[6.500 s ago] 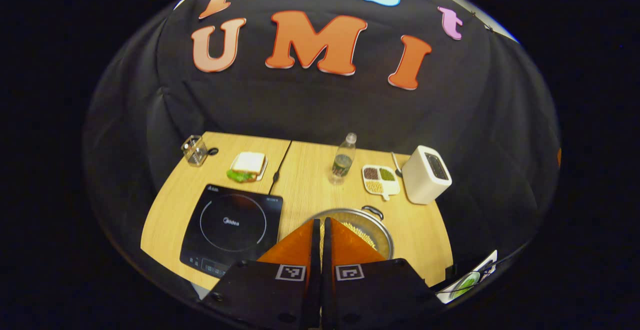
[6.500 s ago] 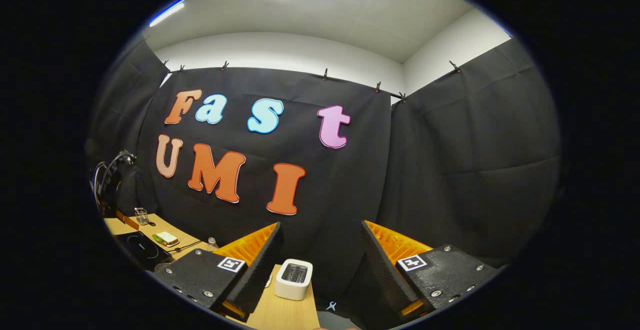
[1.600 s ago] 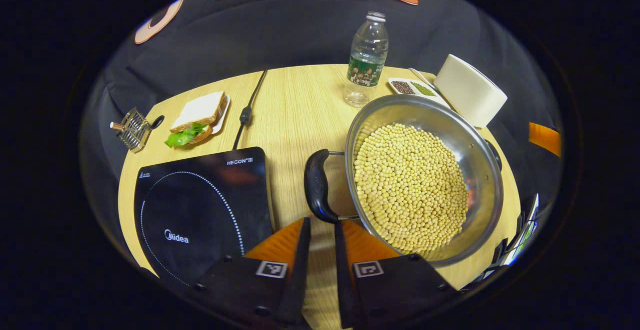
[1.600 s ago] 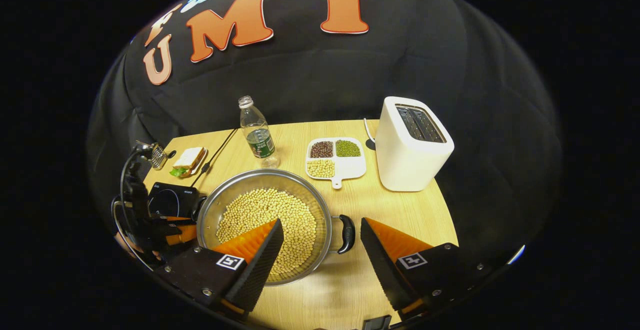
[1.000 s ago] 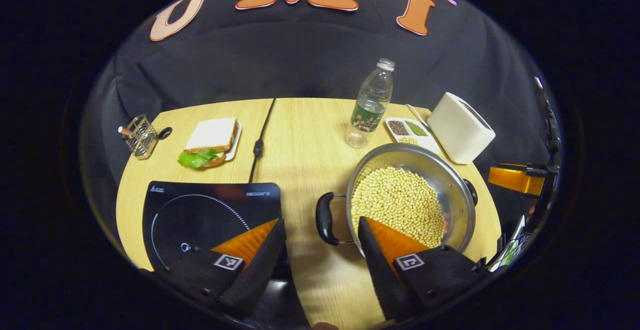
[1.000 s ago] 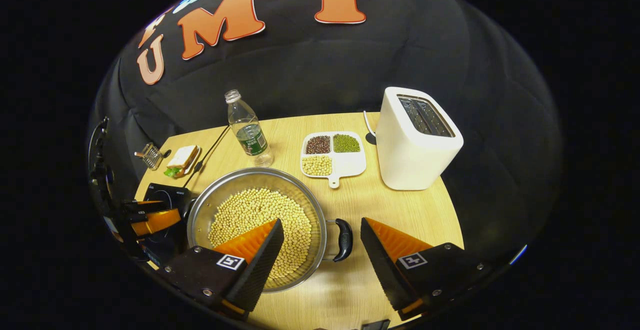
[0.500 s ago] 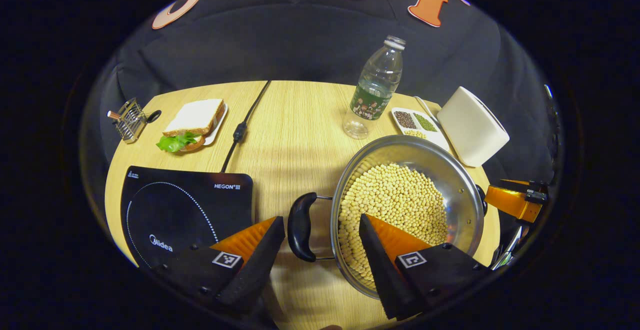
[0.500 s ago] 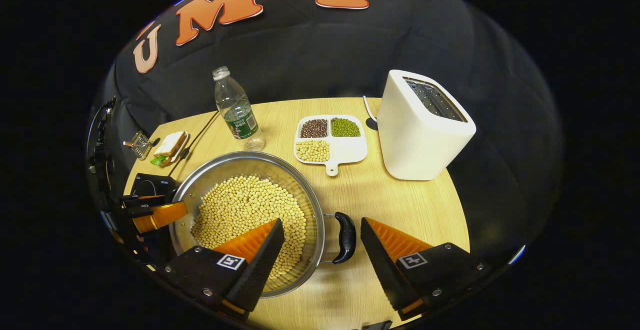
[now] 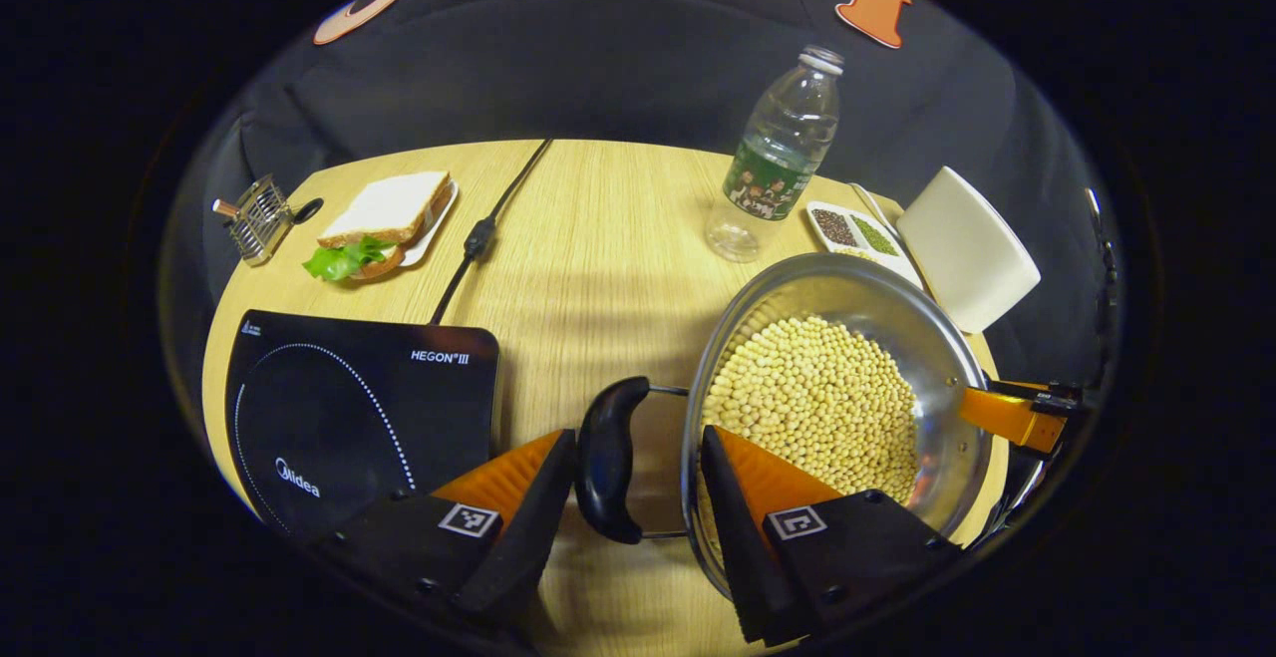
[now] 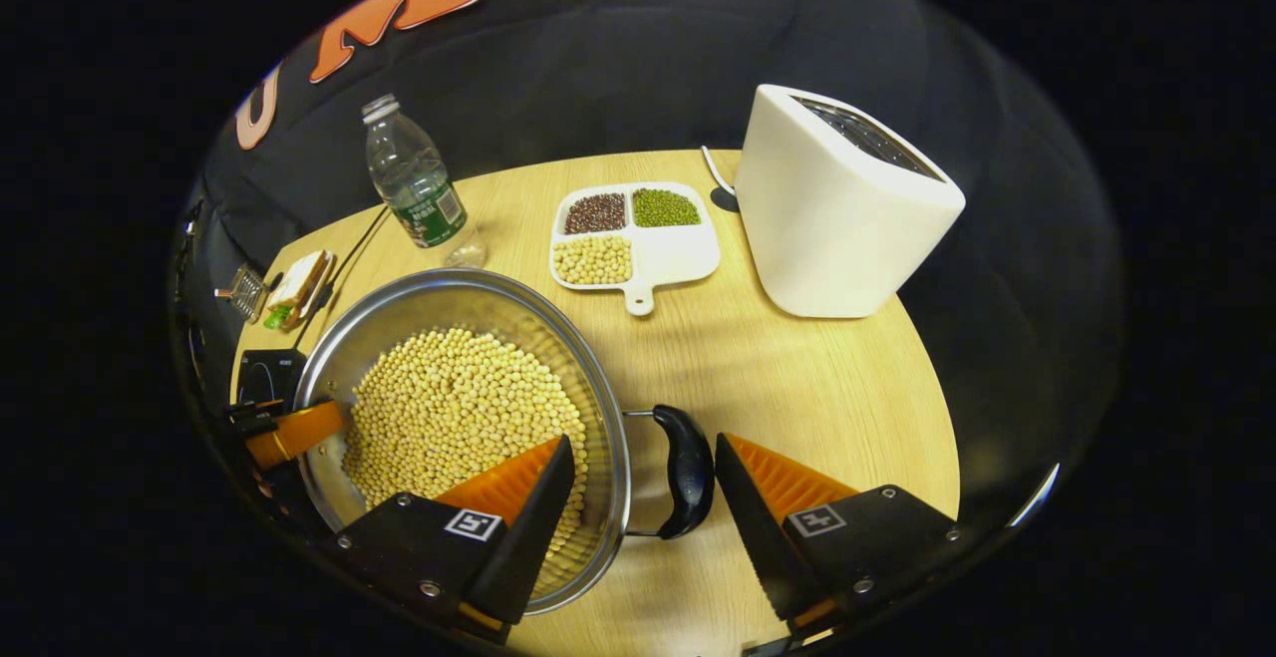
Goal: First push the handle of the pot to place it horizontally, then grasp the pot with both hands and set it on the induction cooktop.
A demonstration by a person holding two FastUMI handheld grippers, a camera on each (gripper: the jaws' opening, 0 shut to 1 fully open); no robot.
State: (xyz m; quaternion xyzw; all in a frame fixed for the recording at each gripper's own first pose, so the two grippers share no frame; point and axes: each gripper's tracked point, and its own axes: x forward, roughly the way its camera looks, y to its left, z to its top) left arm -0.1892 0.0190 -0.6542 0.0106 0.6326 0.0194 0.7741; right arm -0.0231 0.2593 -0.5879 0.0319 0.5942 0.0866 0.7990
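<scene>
Nearest the camera in the left gripper view, the left gripper [image 9: 630, 492] stands wide open, holding nothing, with the pot's left handle [image 9: 606, 458] between its fingers, which do not yet press it. Likewise, in the right gripper view, the right gripper [image 10: 643, 488] is spread open and empty around the right handle [image 10: 686, 471].

Between them the pot [image 10: 419, 303], a wide shallow steel pan, sits on the wooden table [image 9: 598, 238], loaded with pale beans [image 9: 812, 403]. It will likely be heavy and rigid, its polished rim slippery, and the loose beans could spill if it tips. The two dark loop handles are the natural holds. They lie on opposite sides, so the pot's handle axis runs left to right across the table.

Just left of the pot lies the induction cooktop [image 9: 339, 408], flat and bare. Farther back stand a bottle [image 10: 414, 183], a divided dish [image 10: 638, 238] and a toaster [image 10: 837, 208].
</scene>
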